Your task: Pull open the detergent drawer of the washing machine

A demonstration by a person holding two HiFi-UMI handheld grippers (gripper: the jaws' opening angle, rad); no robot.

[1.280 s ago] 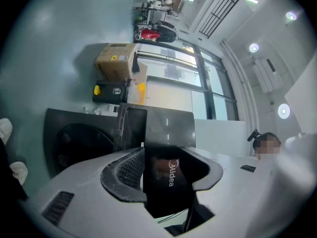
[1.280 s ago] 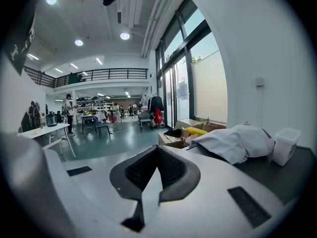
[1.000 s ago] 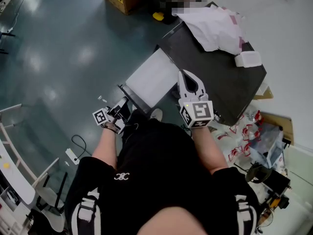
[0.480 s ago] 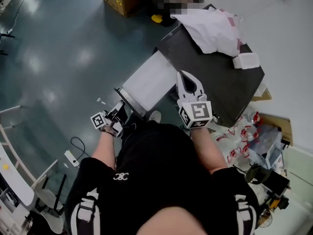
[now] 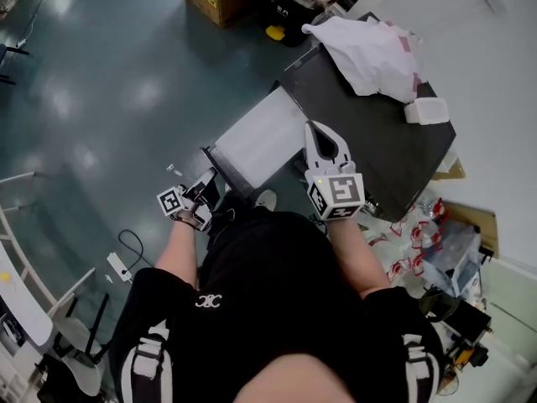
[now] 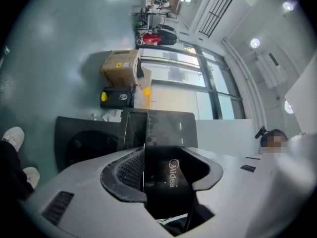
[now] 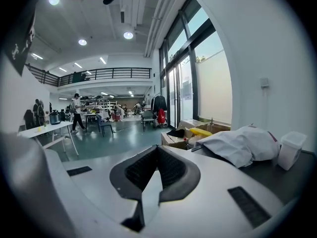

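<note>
The detergent drawer (image 6: 166, 130) has a glossy black front with a white logo lying sideways. Its long side runs straight away between the jaws of the left gripper (image 6: 166, 175), which pinch it at the front of the washing machine (image 5: 377, 154). The right gripper (image 5: 317, 129), its jaws pressed together and empty, hovers over the machine's dark top near a white cloth (image 5: 369, 53).

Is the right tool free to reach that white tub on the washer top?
Probably yes: the right tool, shut on nothing, sits at the edge of the washer top, and bare surface runs to the white tub; the crumpled bag lies aside.
</note>
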